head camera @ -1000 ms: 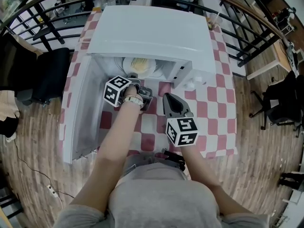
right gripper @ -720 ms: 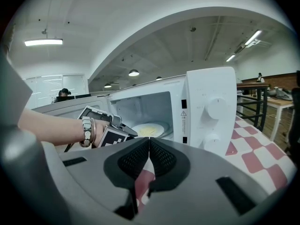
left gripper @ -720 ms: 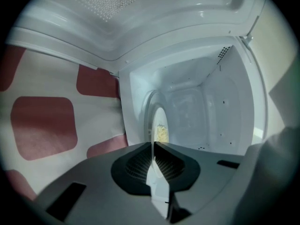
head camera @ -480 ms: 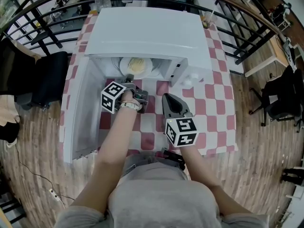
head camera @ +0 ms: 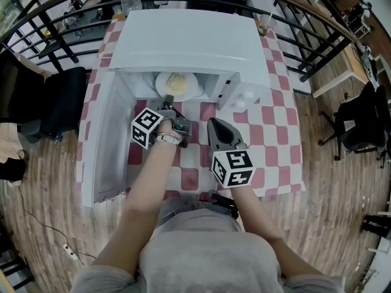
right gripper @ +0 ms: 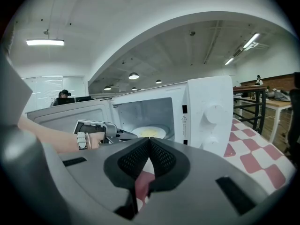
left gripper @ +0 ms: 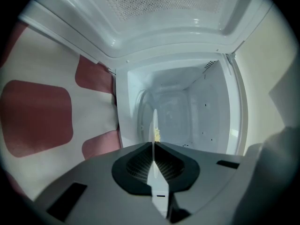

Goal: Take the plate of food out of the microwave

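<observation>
White plate [left gripper: 153,121] edge-on in left gripper [left gripper: 153,146], food [head camera: 177,82] overhead

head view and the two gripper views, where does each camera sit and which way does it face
Head view: on the person's head, looking steeply down at the open microwave; shows both forearms, left gripper, right gripper.
Left gripper view: on that gripper, facing into the cavity; fingers shut on the plate rim.
Right gripper view: on that gripper, facing the microwave's front; shut fingers, left forearm.
Shared: all three show the plate.
</observation>
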